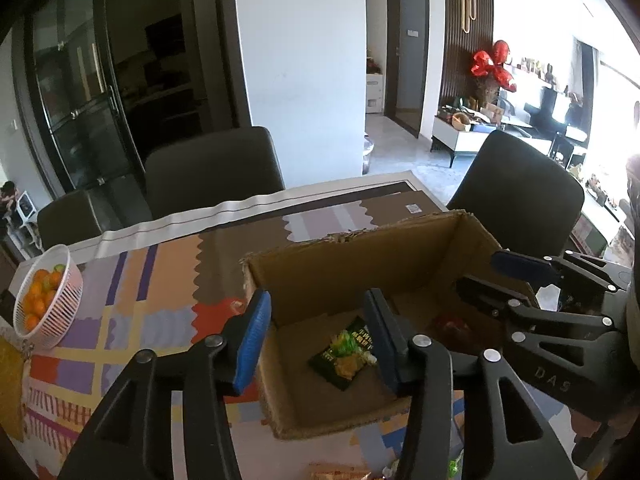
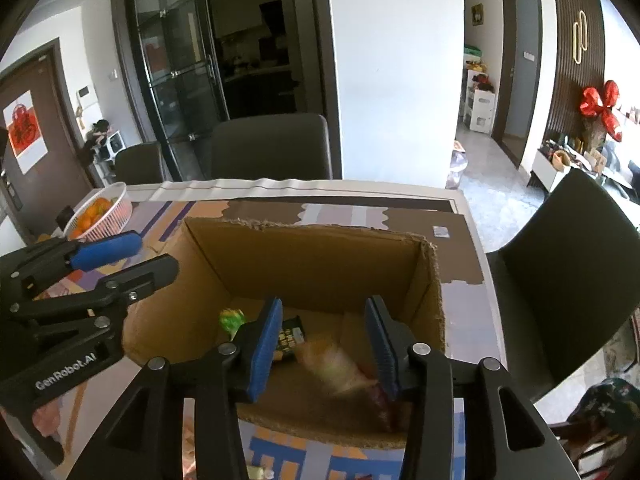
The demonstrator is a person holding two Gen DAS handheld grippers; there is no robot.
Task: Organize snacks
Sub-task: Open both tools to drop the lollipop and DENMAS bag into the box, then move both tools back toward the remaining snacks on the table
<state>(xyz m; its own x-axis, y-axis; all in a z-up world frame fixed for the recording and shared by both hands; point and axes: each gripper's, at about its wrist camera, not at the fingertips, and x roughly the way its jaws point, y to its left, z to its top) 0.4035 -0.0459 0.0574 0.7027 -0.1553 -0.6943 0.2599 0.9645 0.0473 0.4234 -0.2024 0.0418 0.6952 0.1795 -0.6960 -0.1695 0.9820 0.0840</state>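
Observation:
An open cardboard box [image 1: 320, 276] [image 2: 320, 264] stands on the patterned table. A green snack packet [image 1: 346, 354] [image 2: 288, 338] lies on its floor. A second, reddish-orange packet [image 2: 340, 364] [image 1: 452, 326] shows blurred inside the box, below my right gripper. My left gripper [image 1: 316, 344] is open and empty above the box's left front corner. My right gripper [image 2: 324, 344] is open above the box's right side, and it also shows in the left wrist view [image 1: 508, 276]. My left gripper shows at the left of the right wrist view [image 2: 132, 260].
A white basket of oranges [image 1: 46, 300] [image 2: 100, 216] stands at the table's left. Dark chairs [image 1: 212, 172] [image 1: 516, 192] stand behind and to the right of the table. Small wrapped items [image 2: 256, 472] lie on the cloth in front of the box.

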